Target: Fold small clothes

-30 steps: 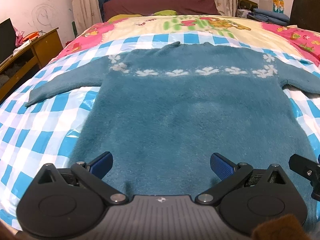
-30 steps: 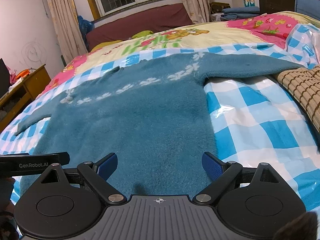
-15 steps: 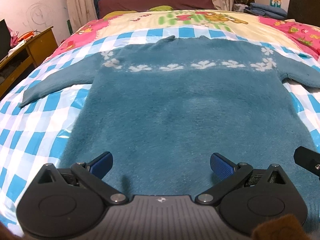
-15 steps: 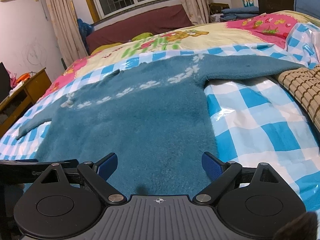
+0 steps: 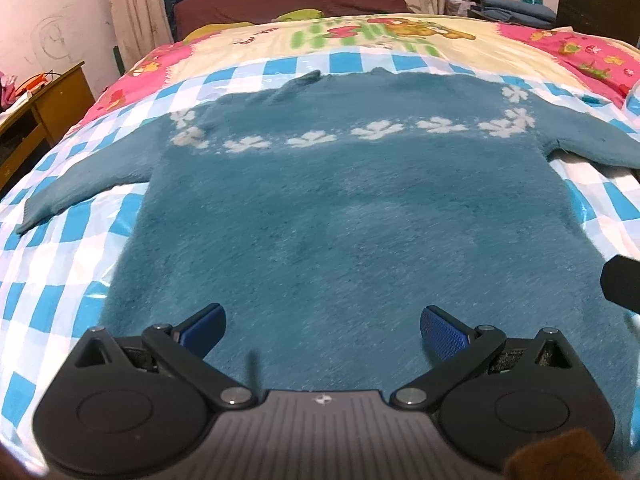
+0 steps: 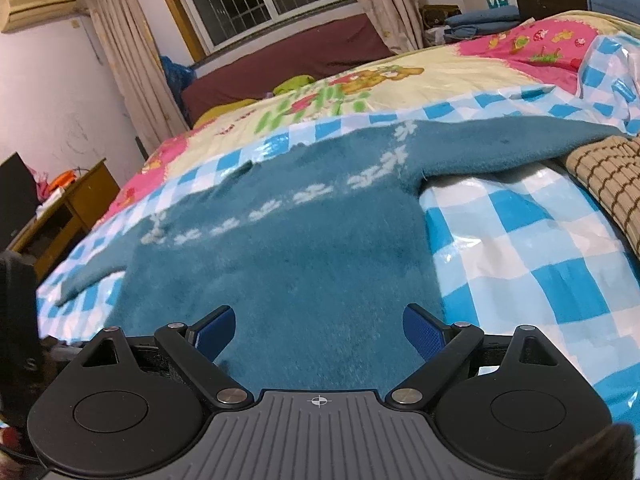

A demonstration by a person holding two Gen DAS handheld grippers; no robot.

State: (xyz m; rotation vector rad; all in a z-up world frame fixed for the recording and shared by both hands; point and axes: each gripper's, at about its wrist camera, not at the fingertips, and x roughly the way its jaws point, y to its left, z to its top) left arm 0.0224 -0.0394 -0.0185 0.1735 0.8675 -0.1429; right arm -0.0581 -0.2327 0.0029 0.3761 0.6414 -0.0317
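Both grippers have eased forward over the teal sweater (image 5: 340, 216), which lies flat on the checked sheet (image 6: 540, 264), neck away, long axis running ahead; left gripper (image 5: 322, 330) and right gripper (image 6: 318, 330) hover wide open and empty above its hem, no legible writing.

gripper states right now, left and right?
Left gripper: open, empty, over the hem of the blue sweater.
Right gripper: open, empty, over the same sweater.
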